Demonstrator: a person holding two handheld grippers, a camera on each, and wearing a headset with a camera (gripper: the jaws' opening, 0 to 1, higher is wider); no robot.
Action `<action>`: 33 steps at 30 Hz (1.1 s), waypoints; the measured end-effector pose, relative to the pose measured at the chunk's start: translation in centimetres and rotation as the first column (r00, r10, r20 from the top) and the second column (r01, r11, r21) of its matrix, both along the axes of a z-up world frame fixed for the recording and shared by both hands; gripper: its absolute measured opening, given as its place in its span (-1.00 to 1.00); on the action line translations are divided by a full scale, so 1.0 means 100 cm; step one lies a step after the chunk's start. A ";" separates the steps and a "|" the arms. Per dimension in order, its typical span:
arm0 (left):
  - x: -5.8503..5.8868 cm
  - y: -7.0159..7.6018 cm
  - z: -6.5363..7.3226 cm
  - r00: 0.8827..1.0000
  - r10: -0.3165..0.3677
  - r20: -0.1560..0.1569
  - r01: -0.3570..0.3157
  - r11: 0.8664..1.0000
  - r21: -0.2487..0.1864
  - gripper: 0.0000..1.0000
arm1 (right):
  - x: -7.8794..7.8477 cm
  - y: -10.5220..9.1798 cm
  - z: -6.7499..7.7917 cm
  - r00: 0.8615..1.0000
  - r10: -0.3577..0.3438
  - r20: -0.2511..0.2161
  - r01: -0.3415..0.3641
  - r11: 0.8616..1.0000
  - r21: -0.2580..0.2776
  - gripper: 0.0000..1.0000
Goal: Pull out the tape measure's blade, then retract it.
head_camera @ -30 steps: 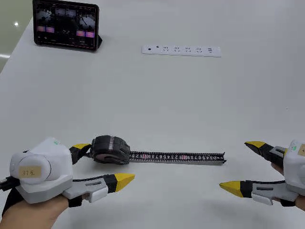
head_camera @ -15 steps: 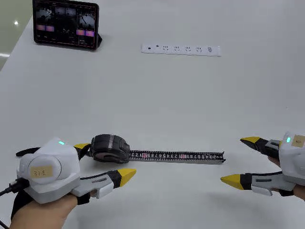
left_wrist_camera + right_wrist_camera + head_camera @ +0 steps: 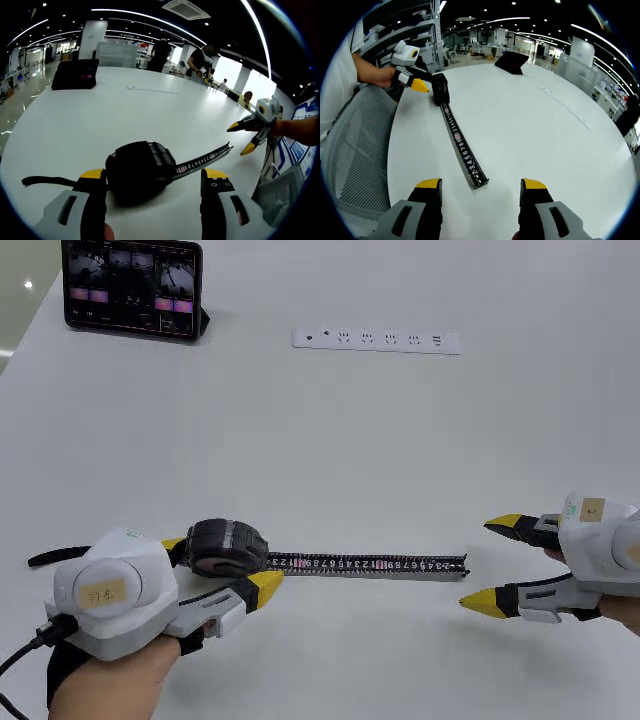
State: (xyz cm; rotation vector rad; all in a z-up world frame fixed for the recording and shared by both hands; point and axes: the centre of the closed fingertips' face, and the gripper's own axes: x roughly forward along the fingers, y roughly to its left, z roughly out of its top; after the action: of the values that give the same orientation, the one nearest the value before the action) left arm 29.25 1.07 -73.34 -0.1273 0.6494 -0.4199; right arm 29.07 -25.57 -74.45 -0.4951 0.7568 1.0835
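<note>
On the white table (image 3: 320,440), a black tape measure case (image 3: 230,548), lying near the front left. Out of its right side, the blade (image 3: 370,565), pulled out long and flat on the table, numbers up. Around the case, the left claw (image 3: 220,563), jaws wide apart, one yellow tip behind the case and one in front. In the left gripper view, the same case (image 3: 140,167) between the two jaws, up against the left jaw or maybe just beside it, hard to tell, with a clear gap to the right jaw. Off to the right, the right claw (image 3: 478,563), jaws apart too, holding nothing. Far end of the blade right at the mouth of that claw, not pinched. In the right gripper view, the blade (image 3: 462,150) running away from between the two yellow tips to the case (image 3: 440,89) far off. At the back of the table, a dark tablet (image 3: 130,288) standing up and a white power strip (image 3: 376,340) lying flat.
</note>
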 end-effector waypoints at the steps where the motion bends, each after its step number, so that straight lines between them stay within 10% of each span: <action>1: 0.001 0.001 -0.001 1.000 0.010 -0.001 -0.010 1.000 0.001 0.45 | 0.000 0.000 0.000 1.000 0.005 -0.003 -0.005 1.000 -0.001 0.17; 33: 0.015 0.010 -0.012 0.986 0.164 -0.014 -0.163 0.985 0.048 0.20 | 0.010 0.009 -0.017 0.990 0.134 -0.031 -0.135 0.990 -0.043 -0.10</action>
State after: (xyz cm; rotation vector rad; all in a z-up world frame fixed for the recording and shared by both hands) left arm 30.72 2.08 -74.59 -0.1387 0.6604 -0.2449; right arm 30.12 -24.72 -76.13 -0.5767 0.7827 1.2033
